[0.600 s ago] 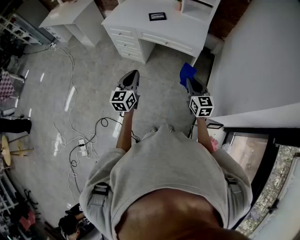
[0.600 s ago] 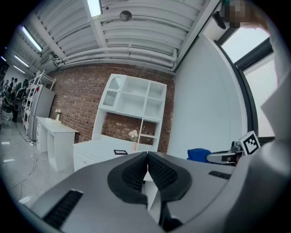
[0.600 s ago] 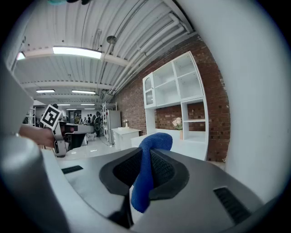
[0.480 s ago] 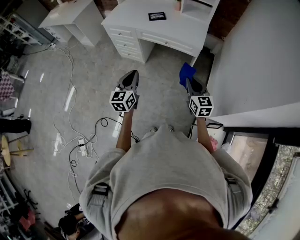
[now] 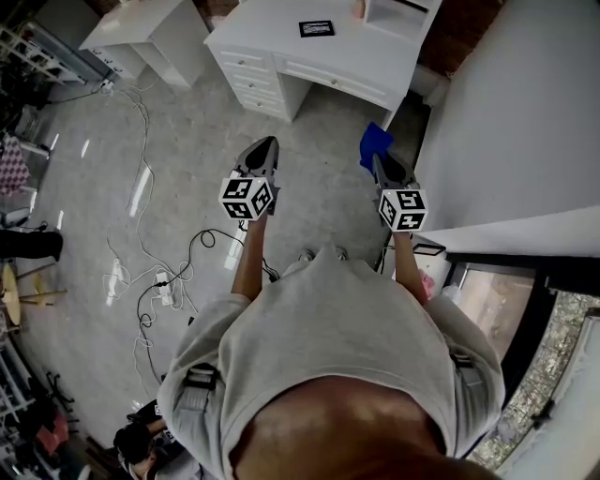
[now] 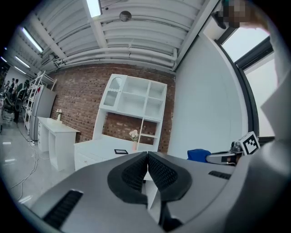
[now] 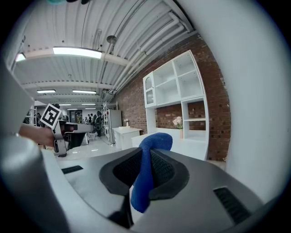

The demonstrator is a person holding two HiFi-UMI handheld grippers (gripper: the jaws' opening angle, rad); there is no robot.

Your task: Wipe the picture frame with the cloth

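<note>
As the view shifts: against half a second ago, the glossy grey floor (image 5: 187, 159) and the white bench with drawers (image 5: 272, 42) sit a touch higher in the head view. Both tongs keep nearly the same pose ahead of the person's body, and nothing else has moved.
Meaning for the task: the person seems to be still carrying the cloth towards the bench, and wiping has not begun.
Picture frame: the small dark-rimmed picture frame (image 5: 316, 28) is on the bench top, well apart from both tongs and untouched.
Right tongs: the grey right tongs (image 7: 149, 157) are clamped on the blue cloth (image 7: 157, 142). A fold bulges above the jaws and a tail hangs below them.
Left tongs: the grey left tongs (image 6: 147, 157) are closed, ribbed pads meeting with nothing between them, and point towards the bench.
Hidden: the person's grey-clad torso (image 5: 328, 375) fills the lower head view, and both hands sit behind the black-and-white marker cubes (image 5: 247, 197).
Cut off: the bench's far side runs off the top edge of the head view, so the white shelf unit (image 6: 136, 98) standing on it shows only in the gripper views.
Hard to make out: the frame is too small to tell what it holds, whether it is dusty, or whether it lies flat or is propped.
</note>
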